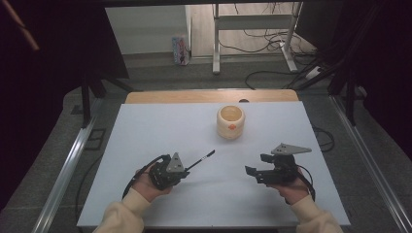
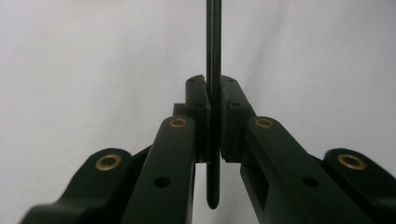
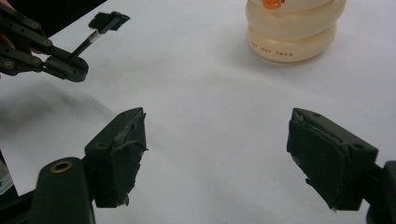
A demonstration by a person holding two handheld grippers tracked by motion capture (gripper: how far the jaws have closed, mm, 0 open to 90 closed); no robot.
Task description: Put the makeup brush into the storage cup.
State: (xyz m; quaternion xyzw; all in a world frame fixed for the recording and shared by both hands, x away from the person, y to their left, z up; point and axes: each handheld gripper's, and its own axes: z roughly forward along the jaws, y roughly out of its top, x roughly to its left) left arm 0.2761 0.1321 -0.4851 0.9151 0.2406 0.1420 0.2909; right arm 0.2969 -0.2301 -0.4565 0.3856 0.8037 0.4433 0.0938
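Observation:
A thin black stick with a flat head [image 1: 201, 159] is clamped in my left gripper [image 1: 185, 170], which is shut on its lower end above the white mat; the head points up and right toward a cream ribbed pot [image 1: 231, 122]. In the left gripper view the stick [image 2: 213, 56] runs straight up between the closed pads of the left gripper [image 2: 213, 91]. My right gripper [image 1: 255, 164] stands open over the mat's right half, holding nothing. In the right gripper view the right gripper [image 3: 215, 154] has its jaws wide apart, with the pot [image 3: 294, 32] ahead and the left gripper [image 3: 70, 65] with the stick [image 3: 100, 25] at top left.
The white mat [image 1: 145, 126] covers a wooden table whose far edge [image 1: 194, 96] shows behind the pot. Metal rails [image 1: 68, 165] run along both sides. Cables and a desk frame lie on the floor beyond.

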